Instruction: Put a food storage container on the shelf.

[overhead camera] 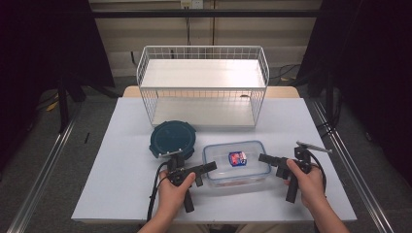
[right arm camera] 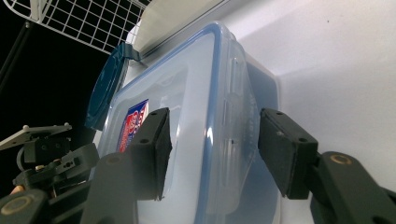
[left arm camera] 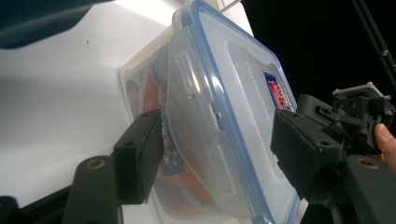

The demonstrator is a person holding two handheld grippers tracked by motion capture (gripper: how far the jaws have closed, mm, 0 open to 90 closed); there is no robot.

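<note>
High view: two forearms come in from the bottom edge, each hand wrapped round a gripper's handle, and both grippers lie nearly level, pointing inward at the clear lidded container (overhead camera: 236,166) that sits on the white table (overhead camera: 121,145) near its front edge, between them. The left gripper (overhead camera: 210,166) reaches to the container's left short end, its jaws at the lid's edge; the left hand (overhead camera: 174,190) holds the handle with the wrist bent slightly outward. The right gripper (overhead camera: 263,158) comes to the right short end, and the right hand (overhead camera: 305,179) grips its handle upright, cable looping behind.

Left gripper view shows its two black jaws straddling the container's side latch, one pad against the wall below, the other over the blue-rimmed lid; whether the pads press is not clear. Right gripper view shows its jaws standing apart on either side of the opposite latch flap, with visible gaps, so that claw is released.

A dark teal round lid (overhead camera: 173,138) lies just behind the container's left corner, and a white wire basket (overhead camera: 203,87) stands farther back.
</note>
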